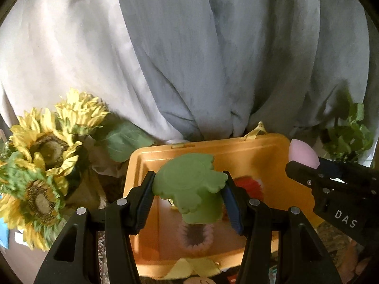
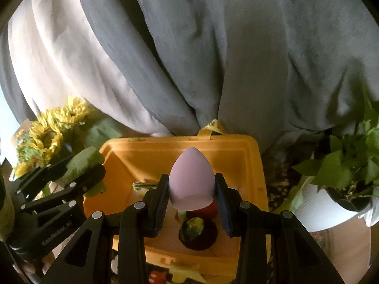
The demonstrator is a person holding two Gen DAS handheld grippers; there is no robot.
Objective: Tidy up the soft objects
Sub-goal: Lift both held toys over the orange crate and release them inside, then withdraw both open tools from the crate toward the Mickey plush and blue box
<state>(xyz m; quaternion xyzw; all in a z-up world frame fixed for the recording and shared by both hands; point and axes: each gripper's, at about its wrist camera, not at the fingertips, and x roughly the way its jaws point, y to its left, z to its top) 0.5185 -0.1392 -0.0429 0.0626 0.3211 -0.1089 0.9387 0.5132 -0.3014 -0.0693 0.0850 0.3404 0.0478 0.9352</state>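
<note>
My left gripper (image 1: 189, 184) is shut on a soft green tree-shaped toy (image 1: 189, 187) and holds it above the open orange box (image 1: 260, 151). My right gripper (image 2: 191, 187) is shut on a pink egg-shaped sponge (image 2: 191, 179), also above the orange box (image 2: 236, 156). The sponge (image 1: 300, 152) and right gripper show at the right of the left wrist view; the green toy (image 2: 80, 165) shows at the left of the right wrist view. Inside the box lie a red soft item (image 1: 248, 184), a pink fringed ring (image 1: 195, 236) and a dark round item with a yellow-green middle (image 2: 197, 230).
Grey and white curtains (image 1: 213, 59) hang close behind the box. Artificial sunflowers (image 1: 45, 151) stand to the left. A leafy plant in a white ribbed pot (image 2: 317, 208) stands to the right. Small items lie on a patterned cloth at the box's near edge.
</note>
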